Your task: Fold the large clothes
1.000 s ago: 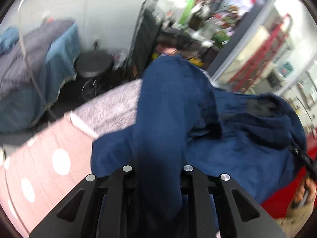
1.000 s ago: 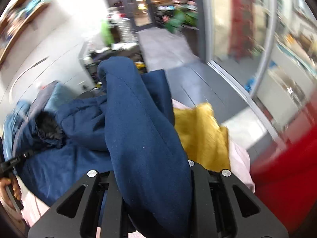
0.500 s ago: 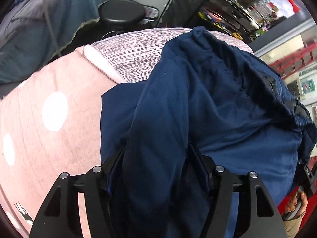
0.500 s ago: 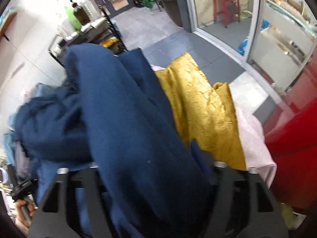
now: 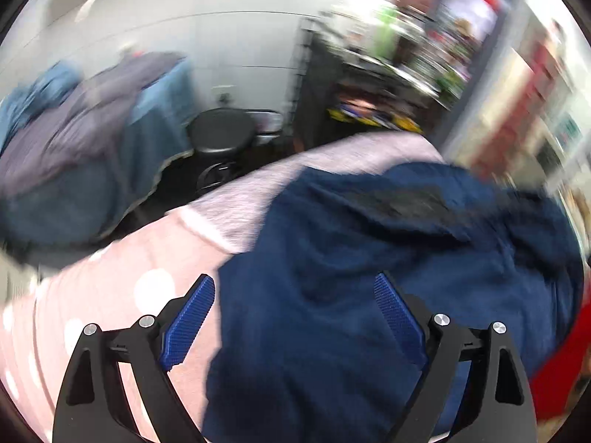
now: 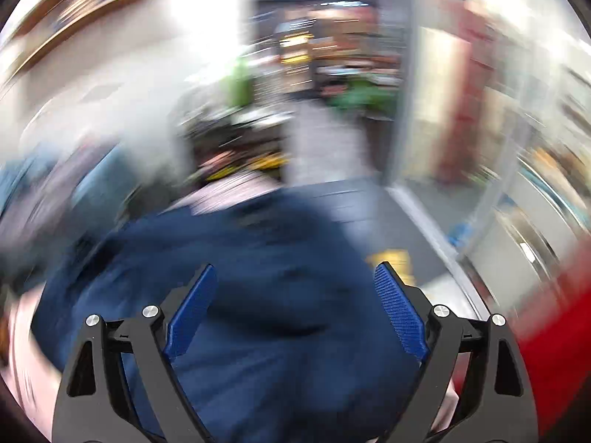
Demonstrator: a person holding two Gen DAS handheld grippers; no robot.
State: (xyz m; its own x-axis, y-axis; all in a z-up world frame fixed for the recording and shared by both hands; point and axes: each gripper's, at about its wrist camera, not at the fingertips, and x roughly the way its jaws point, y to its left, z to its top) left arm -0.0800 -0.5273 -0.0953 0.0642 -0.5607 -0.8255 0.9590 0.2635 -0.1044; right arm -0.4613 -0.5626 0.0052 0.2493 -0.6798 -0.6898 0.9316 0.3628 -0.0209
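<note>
1. Two grippers, both spread wide, jaws just been opening, nothing pinched between the blue ribbed pads in either view.
2. Left gripper (image 5: 294, 288): hovering over the near left part of the navy garment (image 5: 369, 295), left pad (image 5: 188, 323) above pink cloth, right pad (image 5: 397, 319) above navy fabric (no visible contact with either).
3. Right gripper (image 6: 295, 280): above the same navy garment (image 6: 258, 295), fabric showing between and beyond both pads, not squeezed by them.
4. Lying bunched and rumpled on the pink bedcover with white dots (image 5: 110, 295), a darker fold or lining (image 5: 399, 203) running across the garment's far side.
5. Beyond the garment in the left view, a pale pink-grey heathered blanket (image 5: 332, 162) stretching to the far edge of the bed.
6. Just past the right pad in the right view, a sliver of yellow cloth (image 6: 391, 258) at the garment's right edge (mostly hidden).
7. Farther left in the left view, a black round stool (image 5: 221, 134) on the floor, and beside it a heap of grey and blue bedding (image 5: 85, 147).
8. Far right, cluttered shelving (image 5: 388, 74), heavily blurred; contents impossible to make out.
9. At the right edge of both views, something red (image 6: 554, 350), too smeared to identify.
</note>
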